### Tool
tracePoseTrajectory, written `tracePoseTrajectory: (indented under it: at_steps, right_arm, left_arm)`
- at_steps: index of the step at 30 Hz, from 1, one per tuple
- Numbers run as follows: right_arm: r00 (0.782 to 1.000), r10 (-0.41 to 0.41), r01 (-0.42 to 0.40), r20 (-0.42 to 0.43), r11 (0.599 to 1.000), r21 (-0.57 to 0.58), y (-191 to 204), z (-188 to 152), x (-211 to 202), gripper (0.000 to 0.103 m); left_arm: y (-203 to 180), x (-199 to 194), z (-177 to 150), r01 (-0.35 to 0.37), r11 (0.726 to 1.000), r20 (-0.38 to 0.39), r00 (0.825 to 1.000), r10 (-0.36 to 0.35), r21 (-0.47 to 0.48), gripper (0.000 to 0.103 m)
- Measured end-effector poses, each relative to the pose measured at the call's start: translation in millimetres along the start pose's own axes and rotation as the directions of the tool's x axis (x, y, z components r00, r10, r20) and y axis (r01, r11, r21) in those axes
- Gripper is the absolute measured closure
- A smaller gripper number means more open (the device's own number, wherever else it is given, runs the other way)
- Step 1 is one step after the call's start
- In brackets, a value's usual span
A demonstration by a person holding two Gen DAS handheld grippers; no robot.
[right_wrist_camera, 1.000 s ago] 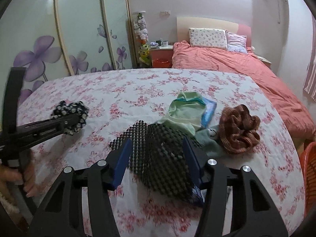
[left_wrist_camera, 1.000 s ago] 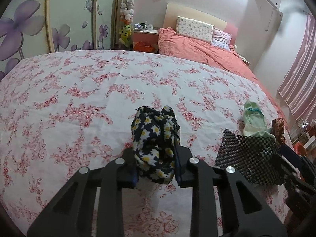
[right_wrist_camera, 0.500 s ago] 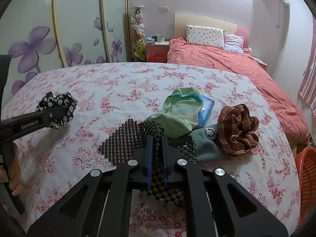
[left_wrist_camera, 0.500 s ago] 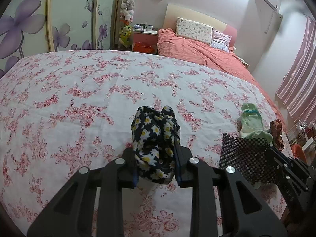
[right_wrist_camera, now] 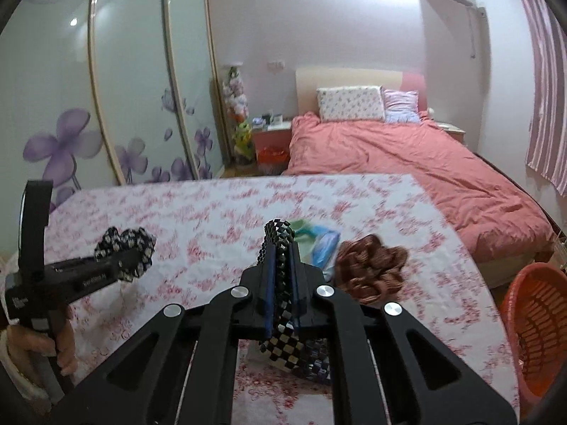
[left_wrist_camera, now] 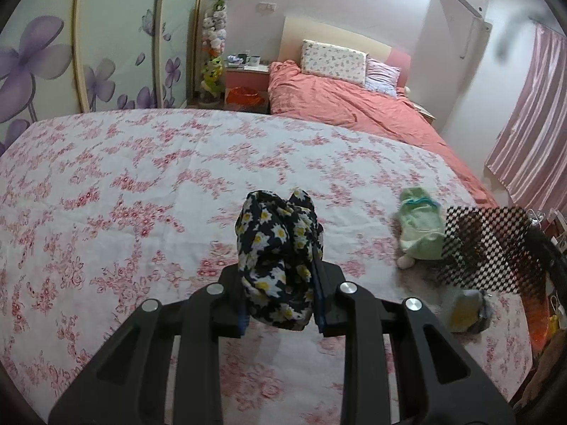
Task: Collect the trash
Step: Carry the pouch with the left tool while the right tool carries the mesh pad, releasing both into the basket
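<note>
My left gripper (left_wrist_camera: 280, 276) is shut on a black daisy-print cloth (left_wrist_camera: 278, 248) and holds it above the floral tablecloth (left_wrist_camera: 141, 177). From the right wrist view the same cloth (right_wrist_camera: 127, 251) shows at the left in the left gripper. My right gripper (right_wrist_camera: 281, 276) is shut on a black checkered mesh mat (right_wrist_camera: 280, 248), lifted off the table; the mat hangs at the right in the left wrist view (left_wrist_camera: 489, 248). A green cloth (left_wrist_camera: 420, 226), a blue wrapper (right_wrist_camera: 324, 248) and a brown plaid scrunchie (right_wrist_camera: 370, 269) lie on the table.
An orange mesh basket (right_wrist_camera: 538, 329) stands on the floor past the table's right edge. A bed with a salmon cover (right_wrist_camera: 407, 163) lies behind the table. Floral wardrobe doors (right_wrist_camera: 124, 106) line the left wall.
My right gripper closed on the mesh mat and lifted it off the table, uncovering items beneath. My left gripper kept its hold on the daisy cloth.
</note>
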State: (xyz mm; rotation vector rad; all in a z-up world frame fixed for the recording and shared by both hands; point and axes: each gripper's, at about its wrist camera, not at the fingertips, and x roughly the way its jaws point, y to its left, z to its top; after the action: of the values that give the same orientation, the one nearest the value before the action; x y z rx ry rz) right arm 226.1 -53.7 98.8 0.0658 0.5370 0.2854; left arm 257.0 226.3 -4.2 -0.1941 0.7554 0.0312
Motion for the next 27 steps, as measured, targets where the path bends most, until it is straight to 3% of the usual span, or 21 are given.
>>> tracePoseTrajectory:
  at_steps: [13,27]
  right_arm:
    - [0.994,-0.072,0.064,0.086,0.993,0.096,-52.2,-0.9,-42.4,0.096]
    - [0.977,-0.173,0.149,0.121,0.971,0.186,-108.0,-12.7,-73.8,0.096]
  left_arm:
    - [-63.9,-20.3,-2.5,0.091,0.991,0.021,0.995,-0.094,0.100,0.076]
    - [-154.6,-35.4,-11.3,0.224,0.948,0.013,0.972,-0.233,0.228,0.076]
